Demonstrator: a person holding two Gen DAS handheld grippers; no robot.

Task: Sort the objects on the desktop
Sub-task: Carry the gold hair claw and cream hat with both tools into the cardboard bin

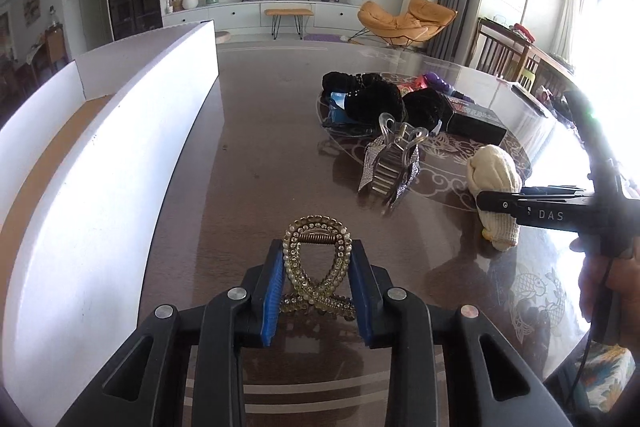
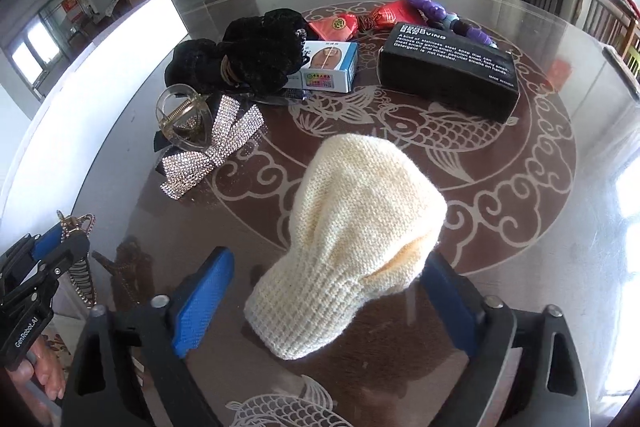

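My left tongs [image 1: 316,291] are clamped on a gold rhinestone hair claw [image 1: 317,267], blue pads [image 1: 274,301] pressing its looped sides, held low over the glossy patterned counter [image 1: 260,155]. To my left stands a white-walled cardboard box [image 1: 120,147], brown floor showing inside. My right tongs [image 2: 326,291] are spread apart around a cream knit mitten [image 2: 352,235] lying on the counter; the right pad touches or sits just beside its cuff, the left pad stands clear of it. Beyond the mitten, a clear claw clip with a rhinestone bow [image 2: 200,139] rests near the left. Farther back is a heap: black velvet scrunchies [image 2: 248,55], a small white-and-blue carton [image 2: 328,67], a black box with white print [image 2: 448,75], red pouches [image 2: 336,27], and a purple item [image 2: 444,15]. The left-wrist view shows the right tongs reaching across the mitten from the right edge.
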